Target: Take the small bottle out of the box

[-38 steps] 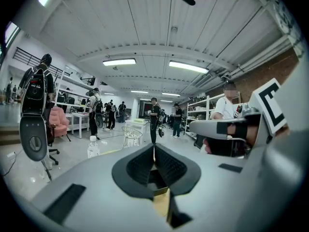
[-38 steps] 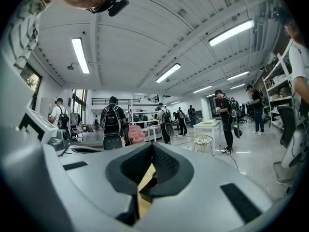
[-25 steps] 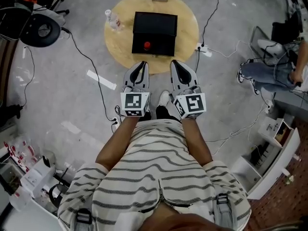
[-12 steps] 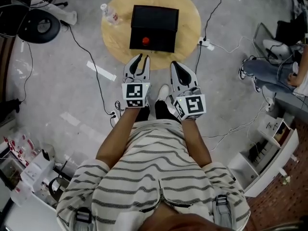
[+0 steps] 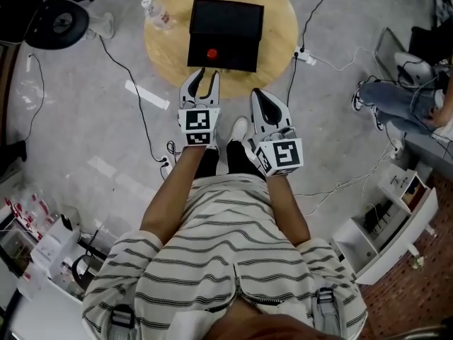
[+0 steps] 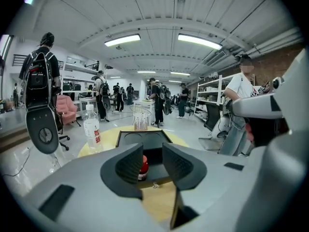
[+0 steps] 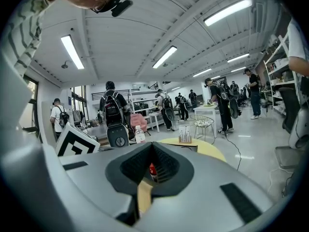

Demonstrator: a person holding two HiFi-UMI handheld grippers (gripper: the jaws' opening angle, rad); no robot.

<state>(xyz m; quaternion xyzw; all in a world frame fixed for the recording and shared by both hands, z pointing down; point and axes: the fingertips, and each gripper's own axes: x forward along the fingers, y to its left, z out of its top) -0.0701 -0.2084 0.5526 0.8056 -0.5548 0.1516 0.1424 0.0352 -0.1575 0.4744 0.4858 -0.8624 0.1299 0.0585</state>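
Nearest the head camera, a striped shirt (image 5: 226, 239) and two forearms reach forward over the floor, one gripper in each hand. Right gripper (image 5: 259, 96) held back, well short of the round wooden surface (image 5: 166, 48); its fingers (image 7: 137, 166) pressed together at the tips, nothing pinched. Left gripper (image 5: 204, 76) further forward, tips over the near edge of the surface; its fingers (image 6: 129, 167) stand spread and have just been opening, with nothing between them. Beyond them sits the black box (image 5: 241, 44), lid off, near wall facing the person. Small bottle (image 5: 211, 53) stands inside the box, in its near part, left of centre. From above only its round red cap shows, so I judge it upright, long axis vertical, cap pointing up. Key relation: the bottle lies almost straight ahead of the left fingers, just past the box's near wall and a little lower; in the left gripper view it shows through the gap, closer to the left finger. The left hand is plainly nearer; the right sits back and off to the right. A reach over the wall with fingers either side of the cap looks likely. Further off, a water bottle (image 5: 157, 14) stands left of the box, and a small clear stand (image 6: 140, 119) sits at the far edge.
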